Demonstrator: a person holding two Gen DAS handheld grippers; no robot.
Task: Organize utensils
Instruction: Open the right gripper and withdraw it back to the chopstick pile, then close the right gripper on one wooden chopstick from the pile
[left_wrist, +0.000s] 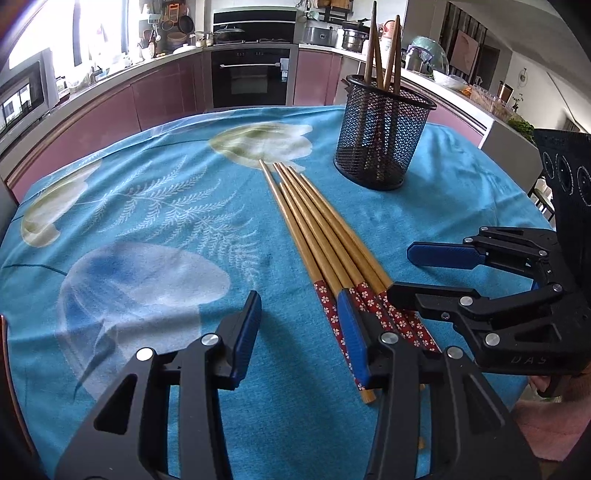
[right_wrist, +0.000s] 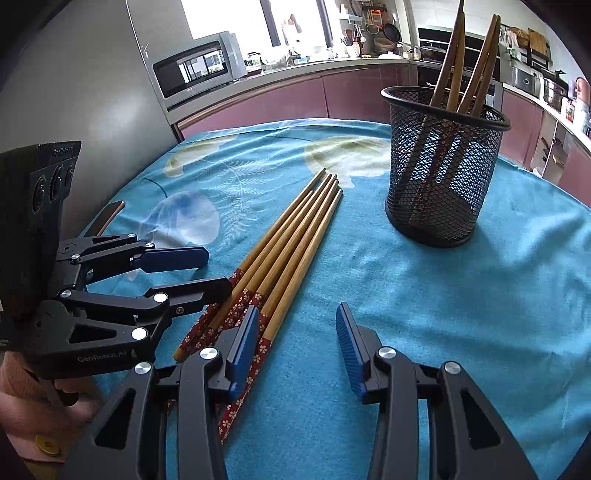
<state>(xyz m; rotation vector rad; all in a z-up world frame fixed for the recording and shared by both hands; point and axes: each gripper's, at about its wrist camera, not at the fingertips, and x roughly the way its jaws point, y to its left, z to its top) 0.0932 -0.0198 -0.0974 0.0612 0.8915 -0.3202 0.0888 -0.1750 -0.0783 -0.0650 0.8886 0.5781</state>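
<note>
Both grippers, left (left_wrist: 301, 332) and right (right_wrist: 295, 350), released, jaws spread wide, grasping nothing, low over the cloth (left_wrist: 147, 206) at the near end of the chopsticks (left_wrist: 317, 236). Chopsticks bunched flat mid-table, patterned red ends near, tips pointing far toward the mesh cup (left_wrist: 382, 136), which stands apart, far right, already holding a few. Probably light, stiff, smooth and prone to roll or fan out; best pinched crosswise at the patterned ends.
</note>
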